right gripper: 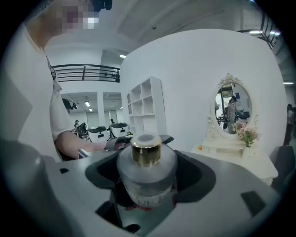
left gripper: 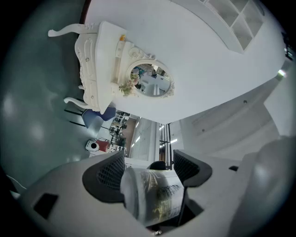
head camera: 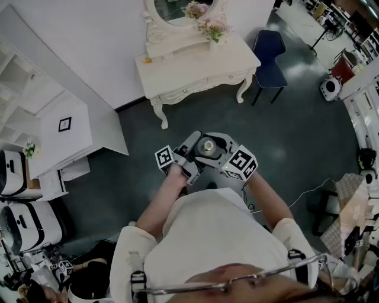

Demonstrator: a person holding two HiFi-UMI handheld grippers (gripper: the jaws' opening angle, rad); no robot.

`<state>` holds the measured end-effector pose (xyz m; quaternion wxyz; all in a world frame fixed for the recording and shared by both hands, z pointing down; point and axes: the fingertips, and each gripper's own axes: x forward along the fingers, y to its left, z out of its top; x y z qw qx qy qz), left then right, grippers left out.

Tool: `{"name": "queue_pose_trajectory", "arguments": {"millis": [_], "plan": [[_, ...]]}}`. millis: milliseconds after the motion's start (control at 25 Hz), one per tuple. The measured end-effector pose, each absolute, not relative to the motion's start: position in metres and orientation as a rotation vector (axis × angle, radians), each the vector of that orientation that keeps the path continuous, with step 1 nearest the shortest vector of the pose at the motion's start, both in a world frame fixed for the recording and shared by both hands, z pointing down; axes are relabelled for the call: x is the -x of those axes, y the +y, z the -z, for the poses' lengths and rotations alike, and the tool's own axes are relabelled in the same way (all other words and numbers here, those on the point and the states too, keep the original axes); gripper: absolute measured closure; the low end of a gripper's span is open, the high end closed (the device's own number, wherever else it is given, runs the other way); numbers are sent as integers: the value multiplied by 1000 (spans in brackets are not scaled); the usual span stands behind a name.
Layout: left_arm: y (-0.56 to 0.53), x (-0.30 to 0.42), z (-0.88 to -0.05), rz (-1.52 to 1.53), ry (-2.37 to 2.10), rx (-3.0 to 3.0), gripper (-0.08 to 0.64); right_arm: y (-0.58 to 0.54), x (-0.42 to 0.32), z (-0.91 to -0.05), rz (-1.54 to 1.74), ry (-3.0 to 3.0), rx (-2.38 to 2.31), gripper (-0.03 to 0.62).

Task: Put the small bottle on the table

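1. Head view showed the small bottle [head camera: 207, 146] held in the air before the person's chest, over the dark floor [head camera: 296, 136]; its round cap faced the camera.
2. Left gripper [head camera: 190, 148] and right gripper [head camera: 224, 152] met around it from either side; their marker cubes flanked the bottle.
3. Left gripper view had the bottle lying sideways between the jaws, its printed label turned to the lens; both dark pads pressed on it, so the claw was clamped on the bottle.
4. Right gripper view had the bottle with its gold cap [right gripper: 146, 149] upward; the jaws stood wide yet closed against its frosted body.
5. White dressing table [head camera: 177, 74] stood well apart, ahead across the floor; a mirror [head camera: 177, 9] and flowers [head camera: 212, 26] sat on it; a blue chair [head camera: 267, 53] was just beside it.
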<state>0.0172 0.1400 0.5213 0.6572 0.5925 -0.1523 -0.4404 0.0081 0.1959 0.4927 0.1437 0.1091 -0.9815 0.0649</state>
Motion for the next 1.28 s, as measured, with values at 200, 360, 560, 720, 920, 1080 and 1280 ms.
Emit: {"name": "queue_pose_trajectory", "arguments": {"millis": [200, 360, 560, 720, 920, 1080, 1280], "plan": [[144, -21, -520, 1001, -347, -1342, 241, 200, -12, -492, -185, -2833, -310, 245], [146, -24, -521, 1001, -351, -1349, 241, 202, -15, -493, -178, -2834, -297, 247], [151, -32, -523, 1003, -362, -1338, 241, 207, -24, -495, -194, -2836, -288, 245], [153, -41, -527, 1002, -374, -1338, 241, 209, -33, -499, -194, -2824, -270, 247], [156, -60, -529, 1005, -381, -1339, 241, 213, -52, -500, -194, -2836, -266, 247], [155, -77, -534, 1010, -387, -1339, 241, 212, -70, -504, -188, -2842, -258, 247], [153, -94, -538, 1026, -391, -1325, 241, 210, -88, -507, -194, -2840, -242, 247]]}}
